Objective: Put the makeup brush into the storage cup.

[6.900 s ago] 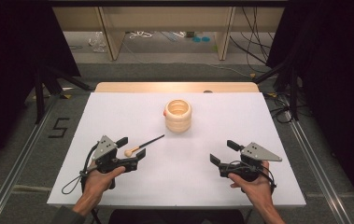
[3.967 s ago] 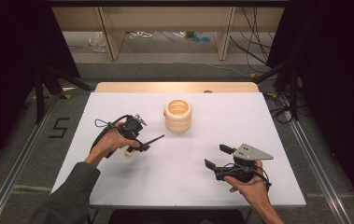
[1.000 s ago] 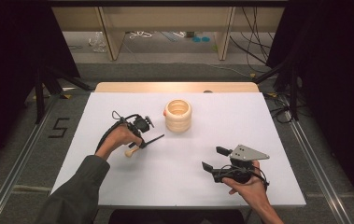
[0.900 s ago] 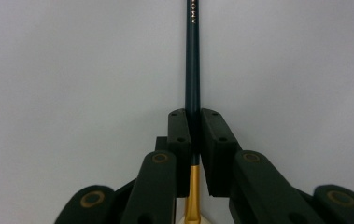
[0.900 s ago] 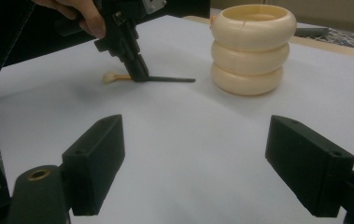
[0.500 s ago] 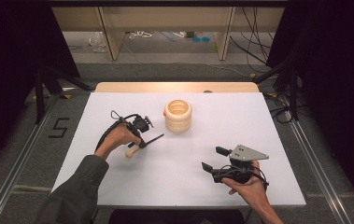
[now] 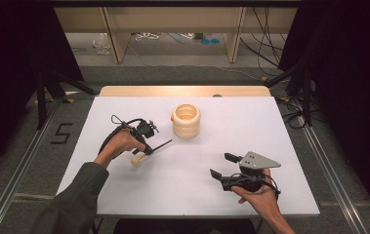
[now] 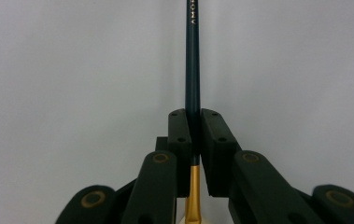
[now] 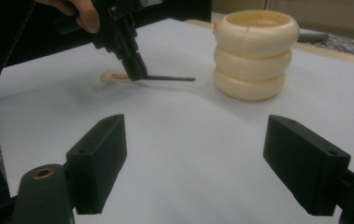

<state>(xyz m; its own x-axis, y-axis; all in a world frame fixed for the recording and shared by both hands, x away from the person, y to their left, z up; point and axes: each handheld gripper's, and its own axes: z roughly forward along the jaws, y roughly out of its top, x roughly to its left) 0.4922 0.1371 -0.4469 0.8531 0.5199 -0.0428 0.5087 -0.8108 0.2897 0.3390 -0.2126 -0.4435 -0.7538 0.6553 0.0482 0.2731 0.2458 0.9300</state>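
A brush with a dark handle (image 7: 160,145), a gold ferrule and a pale rounded head lies low over the white table (image 7: 270,126), left of centre. My left gripper (image 7: 147,146) points down from above and is shut on the brush's handle (image 8: 192,60) near the ferrule. In the right gripper view the left gripper (image 9: 136,70) pinches the brush (image 9: 170,78), whose handle points toward a cream ribbed cup (image 9: 255,53). That cup (image 7: 186,120) stands upright just behind the brush's tip. My right gripper (image 7: 220,165) hovers open at the front right, jaws wide apart and empty (image 9: 195,140).
A bare wooden strip (image 7: 182,90) runs along the table's far edge. Black stands and cables lie on the floor to both sides. A floor mark "5" (image 7: 61,133) sits left of the table.
My left gripper has travelled from the front left to the brush and shut on its handle. Over the last second nothing has visibly moved. The right gripper has shifted only slightly.
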